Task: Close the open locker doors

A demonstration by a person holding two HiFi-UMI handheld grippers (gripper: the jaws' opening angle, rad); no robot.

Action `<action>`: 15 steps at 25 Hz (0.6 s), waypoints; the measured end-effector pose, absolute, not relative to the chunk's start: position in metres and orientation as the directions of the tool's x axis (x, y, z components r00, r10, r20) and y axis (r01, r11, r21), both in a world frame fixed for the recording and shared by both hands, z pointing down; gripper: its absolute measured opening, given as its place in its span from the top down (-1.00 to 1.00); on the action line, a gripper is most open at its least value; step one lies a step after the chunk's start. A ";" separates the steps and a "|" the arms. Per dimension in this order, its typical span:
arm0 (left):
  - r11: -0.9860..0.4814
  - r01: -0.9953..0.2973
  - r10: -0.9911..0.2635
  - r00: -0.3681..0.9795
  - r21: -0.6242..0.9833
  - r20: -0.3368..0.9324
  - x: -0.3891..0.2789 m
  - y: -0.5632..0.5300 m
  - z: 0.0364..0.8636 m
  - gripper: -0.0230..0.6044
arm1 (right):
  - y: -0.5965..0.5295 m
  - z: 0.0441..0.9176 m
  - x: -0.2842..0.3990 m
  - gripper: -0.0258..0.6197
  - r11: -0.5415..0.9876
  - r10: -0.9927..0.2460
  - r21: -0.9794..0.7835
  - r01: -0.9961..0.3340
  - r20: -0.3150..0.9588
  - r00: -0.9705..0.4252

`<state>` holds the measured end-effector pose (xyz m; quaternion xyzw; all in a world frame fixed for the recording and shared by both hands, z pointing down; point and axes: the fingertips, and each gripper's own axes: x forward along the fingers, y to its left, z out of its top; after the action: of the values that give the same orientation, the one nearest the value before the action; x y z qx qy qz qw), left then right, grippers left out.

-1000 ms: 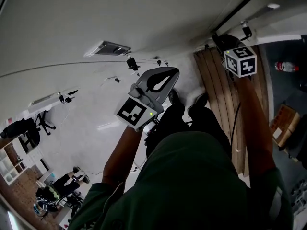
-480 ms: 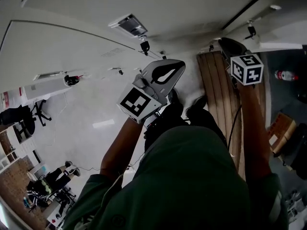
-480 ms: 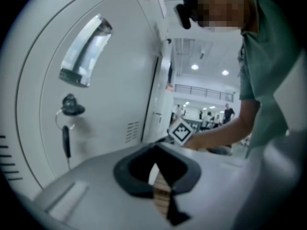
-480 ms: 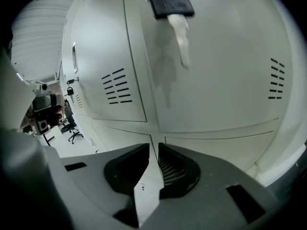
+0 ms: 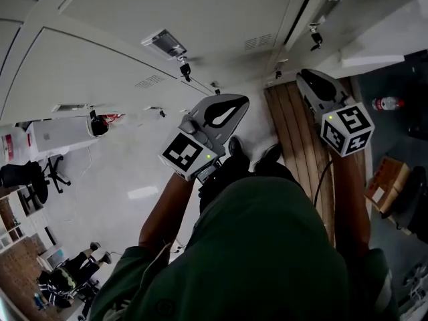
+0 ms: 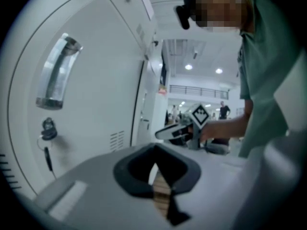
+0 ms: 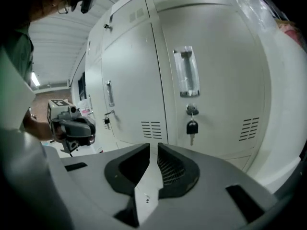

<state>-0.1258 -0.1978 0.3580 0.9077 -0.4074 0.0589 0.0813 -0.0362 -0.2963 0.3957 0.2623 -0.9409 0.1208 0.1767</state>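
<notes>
Your left gripper (image 6: 154, 150) has its jaws together on nothing, your right gripper (image 7: 151, 148) has just been narrowing to an empty slit, above white floor (image 5: 120, 179) and planks (image 5: 294, 122), facing white lockers (image 7: 220, 42), doors flush, a key (image 7: 191, 127) hanging below a clear handle (image 7: 186, 72).

Head view: dim, underexposed. The green top (image 5: 267, 246) is nearly black and the lockers (image 5: 167, 12) are flat grey. Heavy fisheye bend at the edges in all 3 views, w/ black vignette corners in both gripper views. Left gripper view: soft and smeary, ceiling lights (image 6: 188, 67) blown out. Right gripper view: sharper, w/ glare on the locker handle (image 7: 185, 72).
</notes>
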 end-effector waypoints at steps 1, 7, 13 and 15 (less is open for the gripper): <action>-0.662 -0.744 -0.725 0.667 0.094 0.170 -0.121 -0.196 0.355 0.92 | -0.291 0.385 -0.032 0.77 0.836 -0.456 -0.130 -0.533 0.377 -0.806; -0.685 -0.726 -0.712 0.685 0.065 0.152 -0.096 -0.190 0.341 0.92 | -0.261 0.327 -0.010 0.81 0.853 -0.470 -0.102 -0.511 0.274 -0.839; -0.694 -0.718 -0.707 0.693 0.048 0.140 -0.073 -0.184 0.336 0.92 | -0.238 0.292 0.022 0.85 0.860 -0.486 -0.057 -0.507 0.212 -0.848; -0.699 -0.714 -0.704 0.697 0.040 0.133 -0.064 -0.182 0.335 0.92 | -0.230 0.285 0.035 0.86 0.859 -0.492 -0.044 -0.510 0.203 -0.847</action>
<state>-0.0639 -0.1824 0.3350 0.9202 -0.3853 0.0537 0.0439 0.0347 -0.2302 0.2854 0.2611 -0.9597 0.0483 0.0925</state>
